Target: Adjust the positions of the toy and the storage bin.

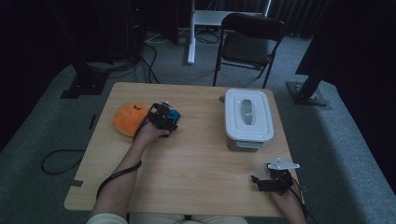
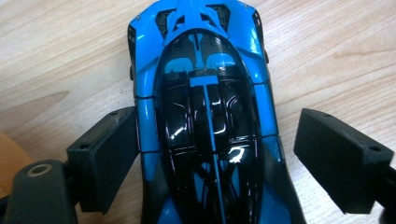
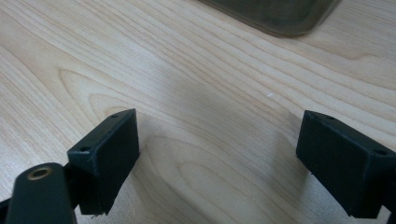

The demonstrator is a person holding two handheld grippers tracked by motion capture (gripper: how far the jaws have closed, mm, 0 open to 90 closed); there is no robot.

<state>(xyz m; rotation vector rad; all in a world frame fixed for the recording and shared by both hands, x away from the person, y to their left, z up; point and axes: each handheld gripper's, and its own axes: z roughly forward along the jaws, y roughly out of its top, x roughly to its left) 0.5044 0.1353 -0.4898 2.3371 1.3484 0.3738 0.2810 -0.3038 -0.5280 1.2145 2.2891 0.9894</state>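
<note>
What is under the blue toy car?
The blue toy car sits on the wooden table, between the left gripper pads. Its wheels and underside are hidden.

Orange cushion (image 1: 127, 119) crowds the blue toy car (image 2: 205, 116); bare table (image 1: 196, 158) separates it from white box (image 1: 247, 119).

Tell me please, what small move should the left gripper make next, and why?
Probably close the jaws further on the blue toy car. The left gripper already straddles the car on the table; one pad sits at its side, while a gap remains at the other, so nothing is gripped yet.
</note>
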